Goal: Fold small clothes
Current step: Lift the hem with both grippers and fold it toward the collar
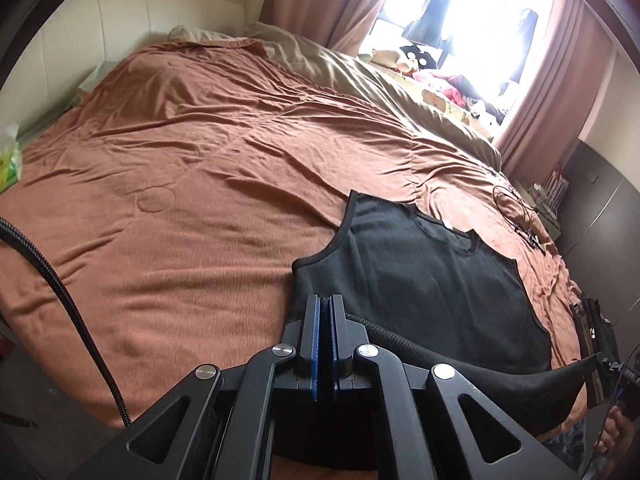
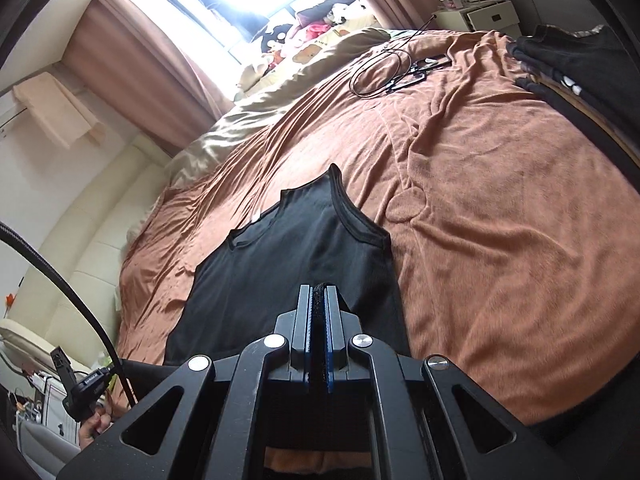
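While both grippers pinch hem at bottom centre, left gripper (image 1: pixel 327 300) and right gripper (image 2: pixel 319 290) each clamped on black tank top (image 1: pixel 420 280), which lies flat mid-frame on brown bedspread (image 1: pixel 180 160). Risk: uneven lift drags hem, skewing fold; thin hem may slip out. Count: one top, two grippers, one stack of dark clothes (image 2: pixel 580 64) upper right, one cable loop (image 2: pixel 380 72).

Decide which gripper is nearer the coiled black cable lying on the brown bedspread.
Right. The right gripper clamps the black sleeveless top's hem on the coiled black cable's side; the left gripper clamps the far corner.
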Tool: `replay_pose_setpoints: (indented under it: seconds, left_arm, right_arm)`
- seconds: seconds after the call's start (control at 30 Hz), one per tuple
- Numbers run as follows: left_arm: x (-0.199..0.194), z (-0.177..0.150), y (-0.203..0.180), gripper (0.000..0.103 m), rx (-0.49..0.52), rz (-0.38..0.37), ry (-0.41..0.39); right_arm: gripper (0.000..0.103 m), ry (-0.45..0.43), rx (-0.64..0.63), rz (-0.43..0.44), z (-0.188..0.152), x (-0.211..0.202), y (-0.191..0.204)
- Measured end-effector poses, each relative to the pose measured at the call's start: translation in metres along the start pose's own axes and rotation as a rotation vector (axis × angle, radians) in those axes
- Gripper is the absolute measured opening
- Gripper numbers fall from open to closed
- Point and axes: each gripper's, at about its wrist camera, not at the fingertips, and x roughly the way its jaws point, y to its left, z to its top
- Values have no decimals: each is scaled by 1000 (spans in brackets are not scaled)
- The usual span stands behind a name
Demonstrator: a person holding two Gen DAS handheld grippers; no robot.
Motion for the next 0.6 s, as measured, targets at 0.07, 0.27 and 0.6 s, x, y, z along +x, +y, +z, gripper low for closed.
replay_pose_setpoints:
  seconds: [0.07,0.27,0.6]
  left_arm:
    - [10,10,-3,4,8,1,7]
    - [46,42,-15,4,75,10,35]
    - [99,84,-29,4,183,23,78]
  right_arm:
    - [2,3,6,-9,9,9,1]
    - [2,9,4,-47,35,38,1]
    - [2,77,-71,-110,77,95,17]
